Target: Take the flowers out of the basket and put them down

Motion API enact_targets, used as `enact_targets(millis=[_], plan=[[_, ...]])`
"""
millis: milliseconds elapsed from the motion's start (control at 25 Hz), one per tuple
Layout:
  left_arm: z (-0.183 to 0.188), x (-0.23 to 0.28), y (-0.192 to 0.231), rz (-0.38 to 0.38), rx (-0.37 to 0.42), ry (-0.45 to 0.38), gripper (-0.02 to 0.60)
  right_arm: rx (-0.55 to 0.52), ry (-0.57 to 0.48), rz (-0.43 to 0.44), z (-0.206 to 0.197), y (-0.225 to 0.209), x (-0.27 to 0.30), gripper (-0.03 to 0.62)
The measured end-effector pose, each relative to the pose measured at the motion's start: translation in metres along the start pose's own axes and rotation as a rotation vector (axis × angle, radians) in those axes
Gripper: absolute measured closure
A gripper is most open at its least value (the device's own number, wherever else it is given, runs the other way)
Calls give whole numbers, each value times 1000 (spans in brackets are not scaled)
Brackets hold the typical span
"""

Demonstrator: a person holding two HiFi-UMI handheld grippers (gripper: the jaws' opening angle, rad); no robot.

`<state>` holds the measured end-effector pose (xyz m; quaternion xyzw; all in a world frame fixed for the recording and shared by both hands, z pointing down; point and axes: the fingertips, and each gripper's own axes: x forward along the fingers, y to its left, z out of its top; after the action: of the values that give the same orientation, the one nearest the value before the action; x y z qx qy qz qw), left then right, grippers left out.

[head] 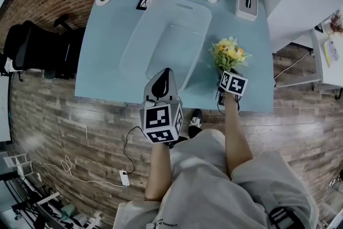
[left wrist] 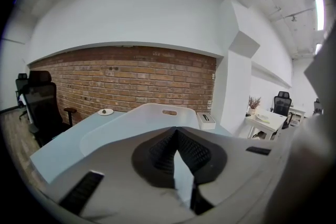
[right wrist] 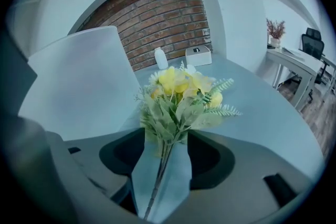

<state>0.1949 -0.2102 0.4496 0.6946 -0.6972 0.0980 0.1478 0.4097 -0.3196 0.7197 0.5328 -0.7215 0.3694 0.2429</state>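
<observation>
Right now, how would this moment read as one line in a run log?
flowers: out of basket, stems between right jaws | right hand-held gripper: open | left hand-held gripper: shut, empty

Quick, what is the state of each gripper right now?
Left gripper: shut, nothing between its jaws.
Right gripper: open; the stems of the flowers run between its jaws, not pinched.

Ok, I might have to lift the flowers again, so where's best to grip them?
Grip the flowers by the bare stems below the leaves, coming from the near edge of the table. The stems gather into one thin bundle pointing that way; the blooms are wide and soft.
</observation>
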Motion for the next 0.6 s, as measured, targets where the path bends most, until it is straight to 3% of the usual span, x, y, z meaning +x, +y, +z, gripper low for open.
enact_targets(millis=[280,520,600], plan=[[-7,-47,-9,52,-1,-29,563,-74,-41,48,1,14,-34,313],[-25,-97,-39,86,-65,-43,563,-171,-89,116,-10,21,-86,313],[-30,-114,-52,100,-52,-47,563,-208,-105,144,-18,22,-103,313]])
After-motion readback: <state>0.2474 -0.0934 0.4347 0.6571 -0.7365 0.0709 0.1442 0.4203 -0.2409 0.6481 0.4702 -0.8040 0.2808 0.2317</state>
